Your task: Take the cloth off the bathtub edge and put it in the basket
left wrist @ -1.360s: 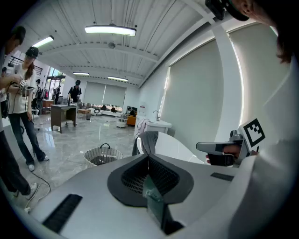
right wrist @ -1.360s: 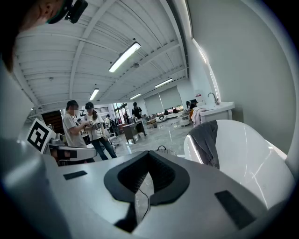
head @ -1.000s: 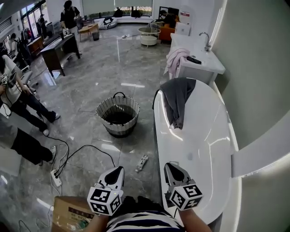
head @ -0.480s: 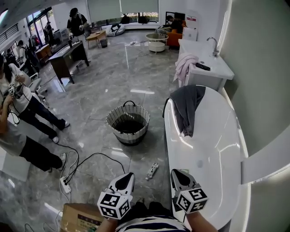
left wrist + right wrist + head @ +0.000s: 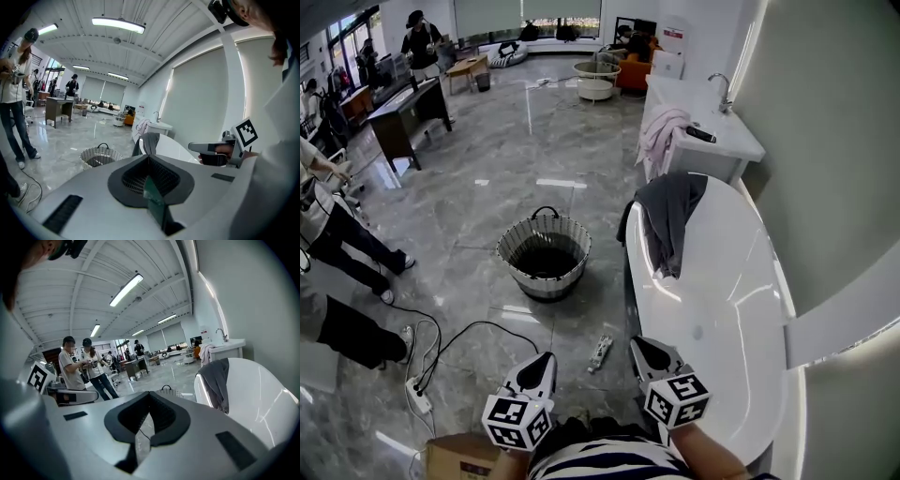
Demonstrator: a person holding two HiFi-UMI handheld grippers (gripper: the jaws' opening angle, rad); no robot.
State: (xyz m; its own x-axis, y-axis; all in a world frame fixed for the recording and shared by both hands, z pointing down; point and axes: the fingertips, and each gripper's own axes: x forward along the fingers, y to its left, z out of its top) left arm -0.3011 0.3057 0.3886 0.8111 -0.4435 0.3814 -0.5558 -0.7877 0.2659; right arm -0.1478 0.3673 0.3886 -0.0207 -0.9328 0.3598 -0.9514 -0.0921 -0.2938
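Right, head view: grey cloth is draped over the rim at the far end of the white bathtub, part hanging inside, part outside. Woven basket stands on the marble floor left of the tub, apart from the cloth. Left gripper and right gripper sit low in frame, close to the person's body, tips pointing fwd. The right one is by the tub's near end, the left one over the floor. Both are well apart from cloth and basket.

Left gripper view: jaws pressed together, nothing btwn them. Past the tips are the basket on the floor and the cloth on the tub rim. The right gripper shows off to the right.

Right gripper view: jaws pressed together too, nothing pinched. Cloth hangs on the tub edge at right. The basket's handle peeks just over the jaw tips.
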